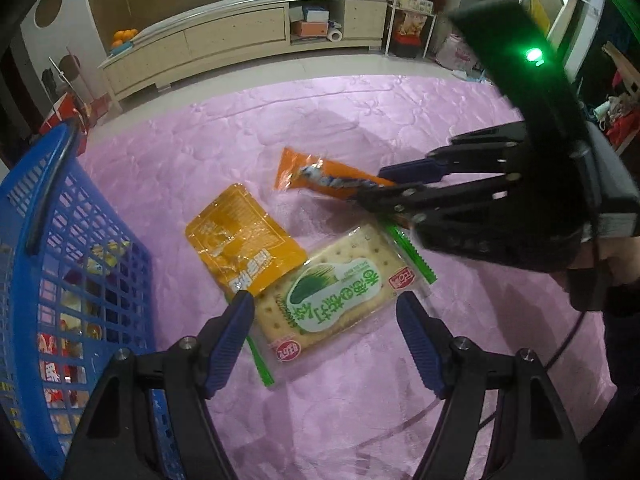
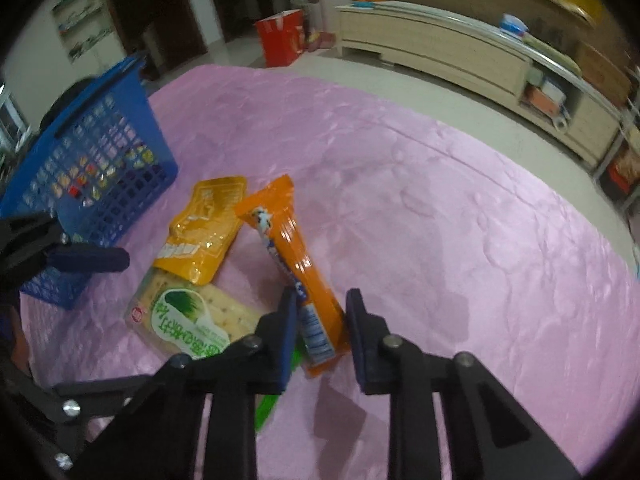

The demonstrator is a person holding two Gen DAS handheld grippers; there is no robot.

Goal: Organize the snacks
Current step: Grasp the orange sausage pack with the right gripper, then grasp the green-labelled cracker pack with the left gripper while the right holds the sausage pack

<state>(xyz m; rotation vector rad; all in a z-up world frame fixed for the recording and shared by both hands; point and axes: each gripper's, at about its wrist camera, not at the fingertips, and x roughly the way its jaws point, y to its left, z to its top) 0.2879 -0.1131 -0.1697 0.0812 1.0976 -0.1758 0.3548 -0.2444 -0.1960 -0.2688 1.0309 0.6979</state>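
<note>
Right wrist view: the right tool (image 2: 322,334), part open, is set astride the orange snack stick (image 2: 294,256) on the pink mat (image 2: 440,220), unclamped; closing is judged next, then transfer to the blue basket (image 2: 100,176); the left tool (image 1: 324,344), wide open and empty, hovers over the cracker pack (image 1: 332,292).

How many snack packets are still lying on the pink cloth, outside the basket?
3: the cracker pack between the left gripper's fingers, the yellow pouch overlapping it, the orange stick pack at the right gripper.
</note>
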